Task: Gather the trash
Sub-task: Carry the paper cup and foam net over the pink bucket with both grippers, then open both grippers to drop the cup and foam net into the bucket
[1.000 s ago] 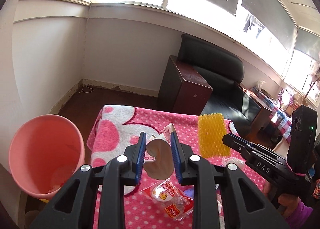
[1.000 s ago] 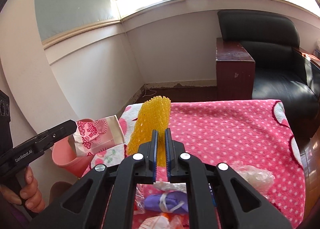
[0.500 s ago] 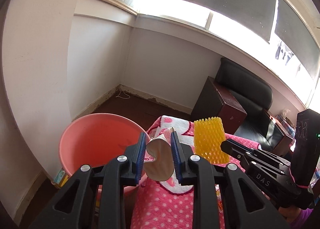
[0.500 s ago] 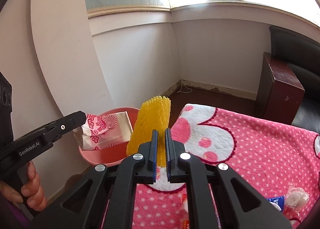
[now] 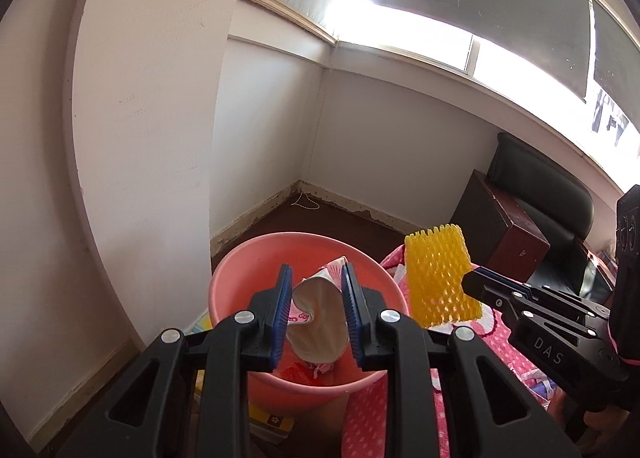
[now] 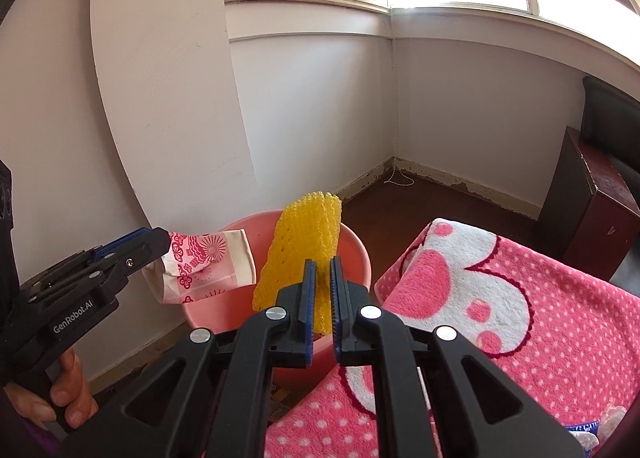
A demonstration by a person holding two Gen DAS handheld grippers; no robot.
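Note:
My left gripper (image 5: 314,296) is shut on a crushed paper cup (image 5: 316,318) with a pink flower print, held above the mouth of a pink bucket (image 5: 240,270) on the floor. In the right wrist view the same left gripper (image 6: 160,242) holds the cup (image 6: 208,266) at the bucket's left rim. My right gripper (image 6: 323,270) is shut on a yellow foam net sleeve (image 6: 308,242), which stands upright over the bucket (image 6: 354,250). From the left wrist view the net (image 5: 440,278) hangs at the bucket's right side, above the blanket's edge.
A pink polka-dot blanket (image 6: 520,298) covers the table right of the bucket. Some wrappers (image 5: 304,372) lie in the bucket. A dark red cabinet (image 6: 592,197) and a black armchair (image 5: 540,193) stand at the far right. The white wall corner is close on the left.
Both grippers swung left from over the table to the bucket, carrying the cup and the net with them. Neither grip has changed.

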